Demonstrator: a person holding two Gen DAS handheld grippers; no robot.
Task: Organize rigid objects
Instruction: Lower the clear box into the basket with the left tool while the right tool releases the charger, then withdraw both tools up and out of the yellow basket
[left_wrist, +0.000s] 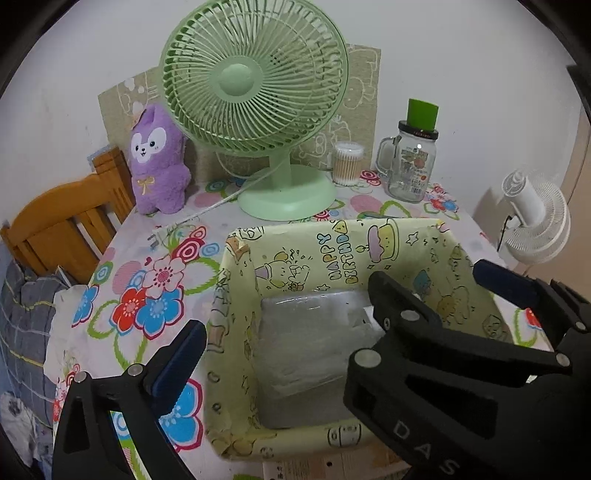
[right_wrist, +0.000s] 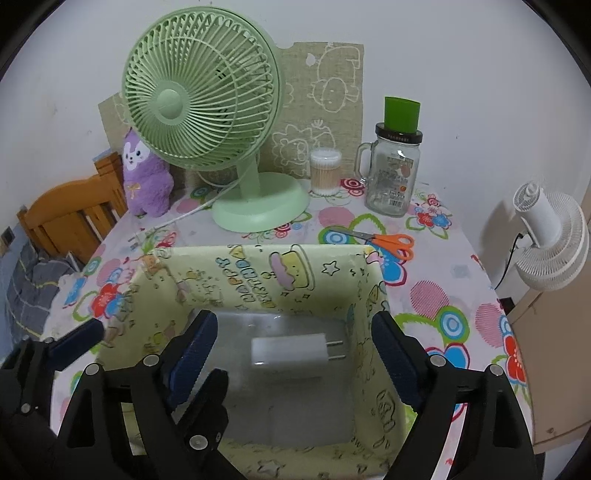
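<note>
White plug charger (right_wrist: 289, 349) lying flat on the floor of the paper-lined box (right_wrist: 258, 275) on the table (right_wrist: 436, 295).
Light, rigid, smooth casing; best pinched across its flat sides, clear of the prongs. Right gripper (right_wrist: 295, 350) and left gripper (left_wrist: 340, 317) fingers both spread apart, empty.

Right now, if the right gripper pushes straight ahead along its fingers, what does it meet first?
Most likely the white charger plug lying on the floor of the yellow box. The right gripper is open around that line with nothing between its fingers. Depth is hard to judge.
</note>
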